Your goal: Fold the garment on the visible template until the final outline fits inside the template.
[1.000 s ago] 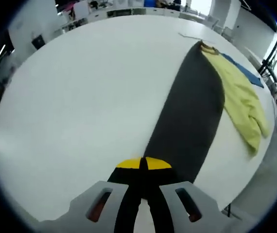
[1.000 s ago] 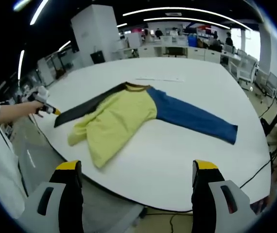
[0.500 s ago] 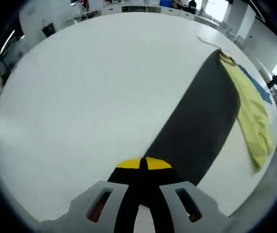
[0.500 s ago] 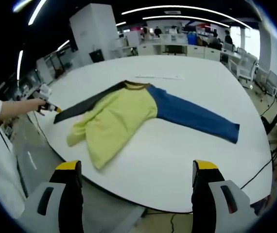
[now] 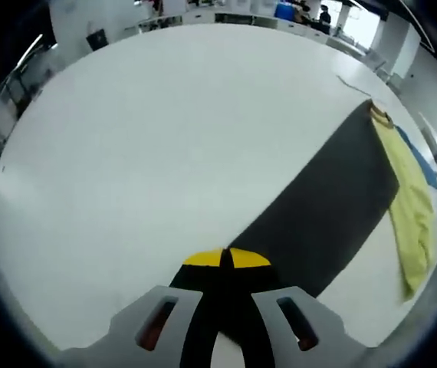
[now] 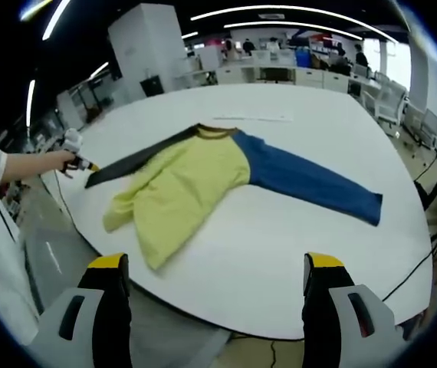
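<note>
A long-sleeved garment (image 6: pixel 203 184) in three colours lies spread on a large white table (image 6: pixel 295 238), its yellow body bunched toward the near left edge, its blue sleeve (image 6: pixel 310 184) stretched flat to the right and its dark sleeve (image 5: pixel 318 215) drawn out to the left. The left gripper (image 5: pixel 227 259) has its yellow-tipped jaws pinched together on the cuff end of the dark sleeve, holding it taut across the tabletop. The right gripper (image 6: pixel 218 264) hangs off the near edge of the table, jaws wide apart and holding nothing. No template outline can be made out on the white surface. The risk from here appears to be the pull itself: tension on one sleeve, with the body unpinned, could drag the whole garment sideways toward the table edge, or the thin cuff could slip from the pinch.
</note>
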`<state>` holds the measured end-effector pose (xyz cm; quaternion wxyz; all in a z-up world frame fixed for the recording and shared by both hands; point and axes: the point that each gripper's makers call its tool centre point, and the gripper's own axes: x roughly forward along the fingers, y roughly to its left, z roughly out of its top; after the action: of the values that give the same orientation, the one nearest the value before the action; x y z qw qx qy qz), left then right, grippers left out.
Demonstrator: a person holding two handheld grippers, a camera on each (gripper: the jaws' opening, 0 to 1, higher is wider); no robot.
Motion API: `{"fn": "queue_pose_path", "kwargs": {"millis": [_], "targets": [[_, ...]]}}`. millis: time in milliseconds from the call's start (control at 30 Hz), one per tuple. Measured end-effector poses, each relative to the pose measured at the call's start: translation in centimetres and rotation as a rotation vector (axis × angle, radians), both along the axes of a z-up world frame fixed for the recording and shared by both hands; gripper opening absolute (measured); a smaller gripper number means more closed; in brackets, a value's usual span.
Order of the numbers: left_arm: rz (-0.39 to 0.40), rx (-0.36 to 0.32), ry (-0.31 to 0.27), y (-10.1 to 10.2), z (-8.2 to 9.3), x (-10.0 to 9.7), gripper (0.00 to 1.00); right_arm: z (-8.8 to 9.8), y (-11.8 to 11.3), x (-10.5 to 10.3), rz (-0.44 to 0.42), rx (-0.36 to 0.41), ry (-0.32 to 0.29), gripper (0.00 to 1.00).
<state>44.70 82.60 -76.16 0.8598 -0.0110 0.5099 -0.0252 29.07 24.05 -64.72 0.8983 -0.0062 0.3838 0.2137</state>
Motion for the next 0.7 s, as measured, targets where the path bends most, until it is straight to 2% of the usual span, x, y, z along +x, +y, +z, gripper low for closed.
{"fn": "queue_pose_path", "kwargs": {"millis": [300, 700], "targets": [[0.038, 0.015, -0.011, 0.6, 0.1, 0.8, 0.00, -0.3, 0.0, 0.6, 0.000, 0.001, 0.009, 0.94], [0.141, 0.026, -0.037, 2.6, -0.5, 2.5, 0.00, -0.5, 0.1, 0.8, 0.001, 0.005, 0.018, 0.94]]}}
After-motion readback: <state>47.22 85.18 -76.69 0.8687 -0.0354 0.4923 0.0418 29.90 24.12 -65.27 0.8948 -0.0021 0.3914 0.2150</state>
